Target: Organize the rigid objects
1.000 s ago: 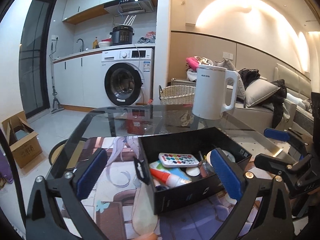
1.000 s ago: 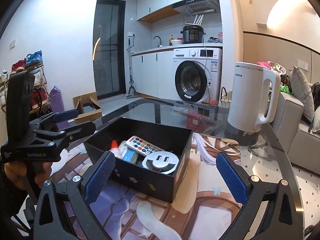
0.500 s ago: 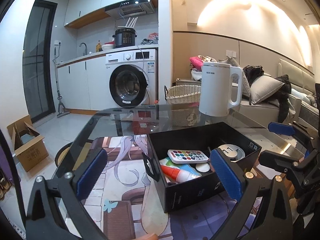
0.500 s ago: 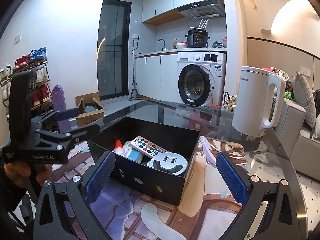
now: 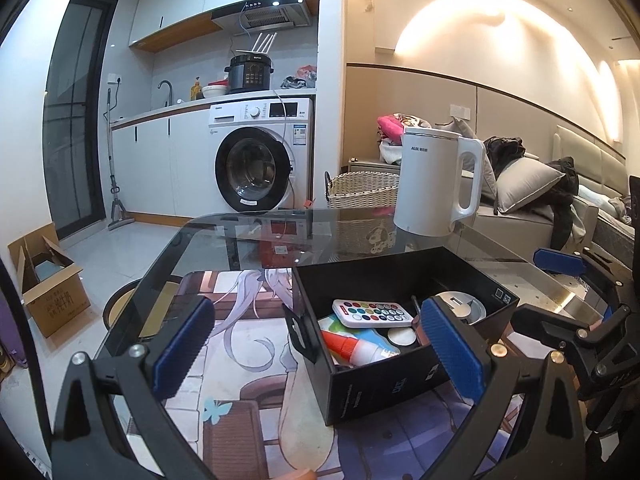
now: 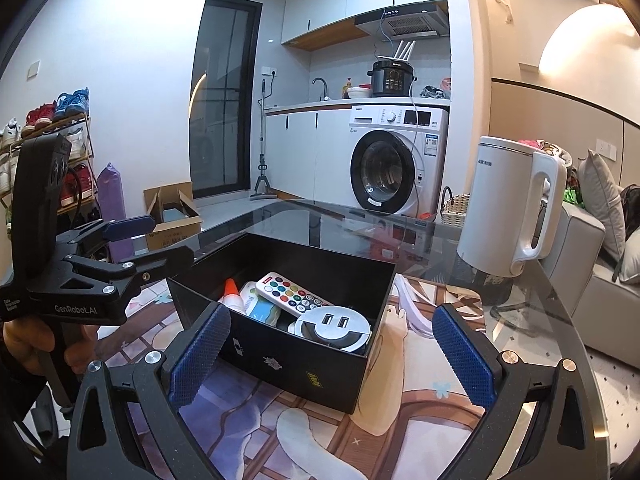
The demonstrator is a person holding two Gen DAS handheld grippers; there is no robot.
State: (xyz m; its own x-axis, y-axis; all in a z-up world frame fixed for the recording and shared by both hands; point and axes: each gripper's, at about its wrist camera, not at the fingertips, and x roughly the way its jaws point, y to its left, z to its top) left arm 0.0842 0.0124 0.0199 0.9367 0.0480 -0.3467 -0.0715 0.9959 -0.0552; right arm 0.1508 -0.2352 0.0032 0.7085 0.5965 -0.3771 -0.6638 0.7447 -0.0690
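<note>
A black open box [image 5: 380,384] [image 6: 304,364] sits on the glass table over a printed mat. Inside lie a white remote with coloured buttons [image 5: 372,313] [image 6: 294,294], a white glue bottle with an orange cap [image 5: 352,347] [image 6: 233,293], a round silver USB hub [image 6: 334,326] [image 5: 460,308] and a small white disc [image 5: 402,336]. My left gripper [image 5: 320,354] is open and empty, near the box's front left. My right gripper [image 6: 330,354] is open and empty, in front of the box's near wall. Each gripper shows at the edge of the other's view.
A white electric kettle [image 5: 438,182] [image 6: 510,204] stands on the table beyond the box. The glass table's edge [image 5: 168,252] curves at the left. A wicker basket [image 5: 360,190], a washing machine [image 5: 260,166], a sofa and a cardboard box [image 5: 48,284] are off the table.
Both grippers have drawn back and risen slightly, so the box sits lower and farther in both views. Both stay open and empty. The box's contents have not moved.
</note>
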